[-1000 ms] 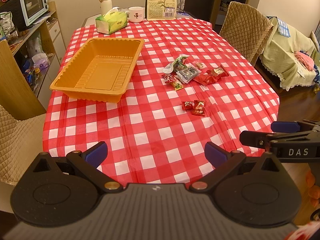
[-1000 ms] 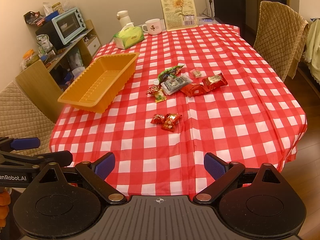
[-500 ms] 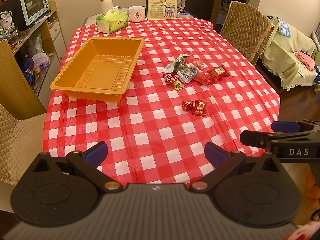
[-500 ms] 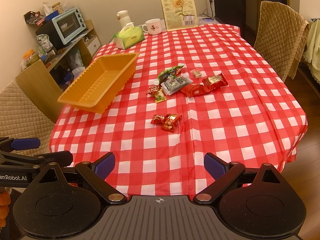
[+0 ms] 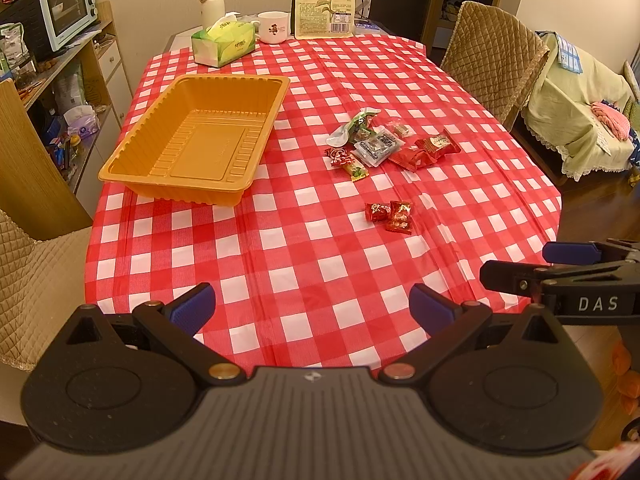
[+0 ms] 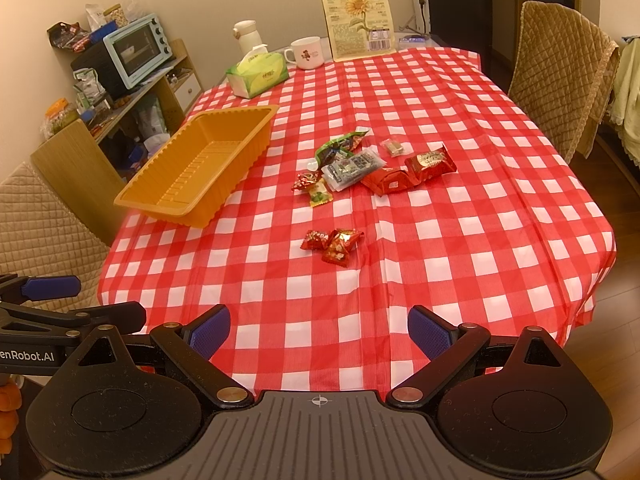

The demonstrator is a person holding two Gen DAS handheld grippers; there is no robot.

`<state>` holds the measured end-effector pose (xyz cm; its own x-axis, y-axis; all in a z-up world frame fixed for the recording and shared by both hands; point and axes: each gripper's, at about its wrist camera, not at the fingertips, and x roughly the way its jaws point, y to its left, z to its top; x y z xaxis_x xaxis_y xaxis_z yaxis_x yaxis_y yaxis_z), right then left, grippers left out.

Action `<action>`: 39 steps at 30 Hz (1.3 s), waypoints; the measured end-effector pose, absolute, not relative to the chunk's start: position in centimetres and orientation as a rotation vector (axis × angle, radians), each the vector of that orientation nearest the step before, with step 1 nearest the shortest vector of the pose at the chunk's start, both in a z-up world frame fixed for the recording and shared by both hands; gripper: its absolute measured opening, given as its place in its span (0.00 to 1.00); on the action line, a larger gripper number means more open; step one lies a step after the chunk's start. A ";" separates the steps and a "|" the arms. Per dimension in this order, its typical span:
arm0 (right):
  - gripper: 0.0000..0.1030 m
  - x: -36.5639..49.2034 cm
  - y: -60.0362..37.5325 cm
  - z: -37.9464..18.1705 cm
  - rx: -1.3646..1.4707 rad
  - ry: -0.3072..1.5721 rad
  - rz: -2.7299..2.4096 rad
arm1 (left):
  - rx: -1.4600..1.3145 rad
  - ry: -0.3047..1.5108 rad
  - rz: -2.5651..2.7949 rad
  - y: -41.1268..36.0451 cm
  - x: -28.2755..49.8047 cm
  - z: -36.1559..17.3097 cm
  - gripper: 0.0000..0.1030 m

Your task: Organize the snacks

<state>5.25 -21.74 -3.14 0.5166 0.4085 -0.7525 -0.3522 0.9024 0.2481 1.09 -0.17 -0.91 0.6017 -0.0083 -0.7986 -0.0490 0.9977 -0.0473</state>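
A dining table covered in a red and white checked cloth fills both views. Nothing has been sorted yet, as far as can be judged: the orange tray on the left side of the table is bare inside, and every snack lies on the cloth to its right.

A cluster of snack packets sits at mid-table, well apart from the tray: green, silver and red wrappers overlapping one another. Nearer the front edge lie three small red candies, touching each other.

The left gripper hovers at the near edge of the table, fingers spread wide with nothing between them. The right gripper hovers alongside it, equally wide and empty. The whole job remains: each piece has to go into the tray.

The overlapping wrappers make an exact count impossible, and their printing is too small to read. The person holding the grippers is out of view, apart from an orange glimpse at the left edge of the right view.
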 end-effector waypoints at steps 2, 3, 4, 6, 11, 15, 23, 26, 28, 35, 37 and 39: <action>0.92 5.3 -21.7 -3.2 0.066 0.921 0.458 | -0.066 0.925 0.024 -0.2 1.1 -0.9 1.00; 0.92 5.3 -21.7 -3.2 0.067 0.921 0.458 | -0.066 0.926 0.024 -0.2 1.1 -0.9 1.00; 0.92 5.3 -21.7 -3.2 0.067 0.921 0.458 | -0.066 0.926 0.024 -0.2 1.1 -0.9 1.00; 0.92 5.4 -21.7 -3.2 0.067 0.921 0.457 | -0.066 0.926 0.024 -0.2 1.1 -0.9 1.00; 0.92 5.5 -21.7 -3.2 0.066 0.922 0.458 | -0.066 0.927 0.024 -0.2 1.2 -0.9 1.00; 0.92 5.5 -21.7 -3.2 0.066 0.922 0.457 | -0.066 0.927 0.024 -0.2 1.1 -0.9 1.00; 0.92 5.8 -21.7 -3.3 0.066 0.923 0.457 | -0.066 0.928 0.023 -0.1 1.2 -1.0 1.00; 0.92 5.9 -21.7 -3.3 0.066 0.923 0.457 | -0.066 0.929 0.024 -0.1 1.3 -1.1 1.00; 0.92 5.9 -21.6 -3.1 0.067 0.923 0.457 | -0.066 0.928 0.023 -0.1 1.3 -1.2 1.00; 0.92 6.4 -22.1 -3.6 0.069 0.925 0.455 | -0.066 0.930 0.023 -0.1 1.3 -1.2 1.00; 0.92 6.6 -22.5 -4.0 0.072 0.926 0.452 | -0.064 0.928 0.016 -0.2 1.6 -1.6 1.00; 0.92 6.7 -22.8 -4.0 0.077 0.928 0.447 | -0.063 0.926 0.008 -0.2 1.8 -1.8 1.00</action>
